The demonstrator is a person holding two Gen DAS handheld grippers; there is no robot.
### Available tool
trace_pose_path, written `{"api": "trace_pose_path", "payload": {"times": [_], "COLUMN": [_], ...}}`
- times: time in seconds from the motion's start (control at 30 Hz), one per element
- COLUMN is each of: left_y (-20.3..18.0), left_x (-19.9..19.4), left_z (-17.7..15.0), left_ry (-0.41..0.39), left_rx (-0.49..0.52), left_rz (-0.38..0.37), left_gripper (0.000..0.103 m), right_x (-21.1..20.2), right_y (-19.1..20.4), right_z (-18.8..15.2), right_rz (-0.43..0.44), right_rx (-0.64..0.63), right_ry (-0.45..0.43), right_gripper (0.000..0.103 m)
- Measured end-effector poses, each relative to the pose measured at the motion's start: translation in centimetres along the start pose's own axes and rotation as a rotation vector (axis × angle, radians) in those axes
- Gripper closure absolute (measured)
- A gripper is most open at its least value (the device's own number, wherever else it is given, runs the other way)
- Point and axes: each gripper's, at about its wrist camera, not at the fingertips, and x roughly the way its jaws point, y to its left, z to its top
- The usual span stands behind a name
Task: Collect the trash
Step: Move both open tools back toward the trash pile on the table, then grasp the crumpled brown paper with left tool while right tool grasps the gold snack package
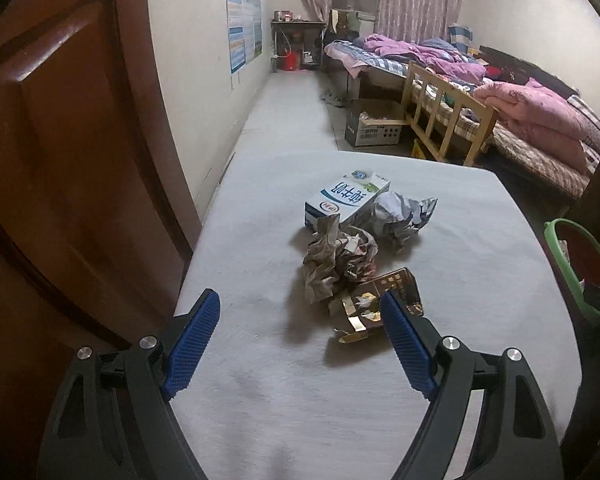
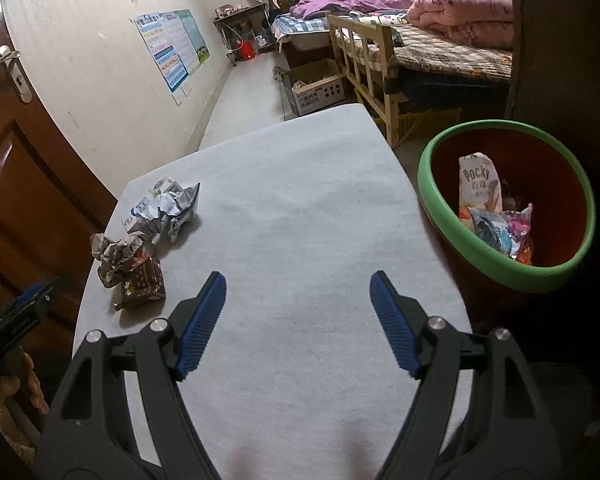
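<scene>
On the grey table (image 1: 260,380) lies a small pile of trash: a white and blue milk carton (image 1: 346,198), a crumpled silver wrapper (image 1: 402,216), a crumpled brown paper ball (image 1: 336,264) and a torn brown and gold packet (image 1: 380,300). My left gripper (image 1: 300,300) is open and empty, just short of the packet, its right pad beside it. In the right wrist view the pile sits at the left: silver wrapper (image 2: 166,208), paper ball (image 2: 114,254), packet (image 2: 144,284). My right gripper (image 2: 298,282) is open and empty over bare table. The green-rimmed bin (image 2: 504,268) holds wrappers.
A brown door (image 1: 68,168) stands close on the left. Beyond the table are a cardboard box (image 1: 374,124), a wooden bed frame (image 1: 448,120) with pink quilts, and a floor strip along the wall. The bin stands off the table's right edge (image 2: 440,240).
</scene>
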Motion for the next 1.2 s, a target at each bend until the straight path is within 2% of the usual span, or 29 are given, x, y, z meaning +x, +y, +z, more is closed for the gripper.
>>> {"api": "trace_pose_path", "payload": {"times": [0.13,0.27,0.57,0.73,0.77,0.87,0.93,0.97,1.2], "left_y": [-0.7,-1.3,-1.8,-2.9,-3.0,-3.1,-3.0,-3.0,-2.5], "left_x": [1.1,2.6,6.9,9.5,9.7,10.2,9.5,9.2,4.1], "left_z": [-0.2,0.0,2.8,3.6,3.7,3.5,3.1,2.9,0.4], "left_ry": [0.022,0.050,0.095,0.153,0.158,0.190,0.170,0.163,0.093], "left_rx": [0.022,0.026,-0.015,-0.001,0.000,-0.009,-0.018,-0.021,-0.006], "left_rz": [-0.019,-0.039,-0.058,-0.063,-0.068,-0.085,-0.092,-0.099,-0.127], "left_gripper": [0.019,0.019,0.019,0.022,0.025,0.062,0.070,0.074,0.074], "right_x": [0.4,0.8,1.4,1.6,1.6,1.7,1.8,1.9,2.1], "right_y": [-0.3,-0.6,-1.5,-1.9,-2.0,-2.0,-2.0,-2.0,-1.8], "right_z": [-0.2,-0.5,-0.7,-0.8,-0.8,-0.8,-0.8,-0.8,-0.9], "right_rz": [0.000,-0.002,-0.006,-0.004,-0.003,-0.002,-0.003,-0.002,-0.006], "right_rx": [0.007,0.016,0.041,0.051,0.052,0.054,0.055,0.056,0.046], "right_ry": [0.013,0.024,0.041,0.046,0.047,0.051,0.055,0.056,0.069], "right_gripper": [0.030,0.030,0.030,0.030,0.030,0.030,0.030,0.030,0.030]}}
